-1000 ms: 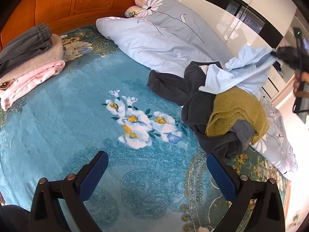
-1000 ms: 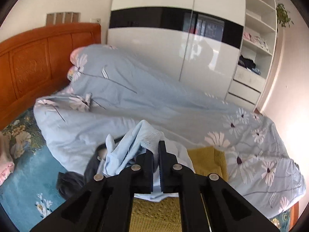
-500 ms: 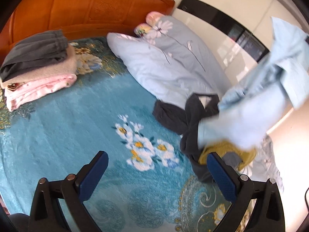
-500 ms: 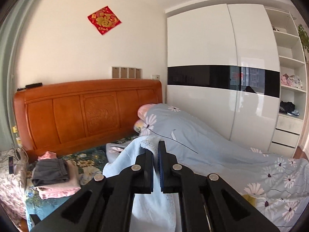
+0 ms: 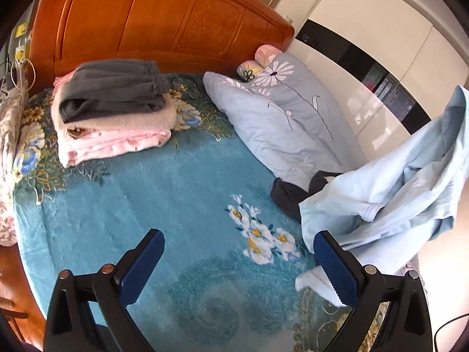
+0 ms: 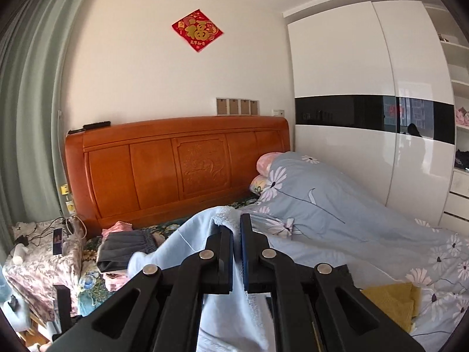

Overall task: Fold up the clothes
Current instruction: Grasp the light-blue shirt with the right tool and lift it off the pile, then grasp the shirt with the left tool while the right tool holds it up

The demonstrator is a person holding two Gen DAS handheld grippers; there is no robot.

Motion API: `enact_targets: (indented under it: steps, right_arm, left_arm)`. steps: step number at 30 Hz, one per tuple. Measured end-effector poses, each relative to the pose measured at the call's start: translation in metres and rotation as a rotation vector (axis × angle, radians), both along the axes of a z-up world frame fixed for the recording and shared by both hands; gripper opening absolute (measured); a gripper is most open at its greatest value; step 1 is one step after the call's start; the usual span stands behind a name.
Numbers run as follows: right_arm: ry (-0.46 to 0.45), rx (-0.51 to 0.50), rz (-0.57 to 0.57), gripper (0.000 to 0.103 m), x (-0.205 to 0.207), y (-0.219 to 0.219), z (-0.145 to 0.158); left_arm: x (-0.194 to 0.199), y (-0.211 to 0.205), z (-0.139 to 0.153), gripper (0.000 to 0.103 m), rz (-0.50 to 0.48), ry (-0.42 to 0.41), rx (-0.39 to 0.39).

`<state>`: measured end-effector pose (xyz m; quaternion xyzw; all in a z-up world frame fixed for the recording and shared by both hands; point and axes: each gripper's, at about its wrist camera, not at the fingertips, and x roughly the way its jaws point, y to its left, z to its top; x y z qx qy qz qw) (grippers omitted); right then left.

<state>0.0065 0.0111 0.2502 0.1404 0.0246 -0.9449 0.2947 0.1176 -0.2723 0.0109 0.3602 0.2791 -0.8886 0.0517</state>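
Observation:
A light blue garment (image 5: pixel 390 193) hangs in the air at the right of the left wrist view, its lower edge brushing the bed. In the right wrist view my right gripper (image 6: pixel 236 231) is shut on a fold of that light blue garment (image 6: pixel 187 243), held well above the mattress. My left gripper (image 5: pixel 239 261) stands open over the teal floral blanket (image 5: pixel 152 205), nothing between its blue pads; the garment's hem lies just behind the right pad. A dark garment (image 5: pixel 288 198) shows partly under the hanging cloth.
A folded stack (image 5: pixel 111 111) of grey, beige and pink clothes sits near the wooden headboard (image 5: pixel 164 26). A pale blue flowered duvet (image 5: pixel 281 123) lies along the wardrobe side. A mustard sweater (image 6: pixel 390 296) lies low right. A cluttered bedside table (image 6: pixel 41 252) stands left.
The right gripper lifted the light blue garment off the clothes pile and carried it up and toward the left gripper. The left gripper moved up, its view swinging toward the headboard.

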Motion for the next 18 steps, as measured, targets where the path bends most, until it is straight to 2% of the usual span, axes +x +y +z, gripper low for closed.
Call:
enact_targets:
  steps: [5,10,15,18]
  right_arm:
    - [-0.027,0.027,0.001,0.004,0.013,-0.013,0.002]
    - [-0.042,0.015,-0.019,0.004,0.02,-0.006,0.016]
    - [-0.075,-0.041,-0.033,0.004,0.03,0.009,0.033]
    - [-0.102,-0.091,-0.031,0.004,0.038,0.017,0.042]
  left_arm:
    - [-0.012,0.011,-0.02,0.103,-0.067,-0.051,0.063]
    - [-0.049,0.014,-0.033,0.102,-0.159,-0.068,0.168]
    - [-0.093,0.014,-0.05,0.102,-0.278,-0.063,0.38]
    - [-0.107,0.021,-0.074,0.101,-0.318,-0.088,0.605]
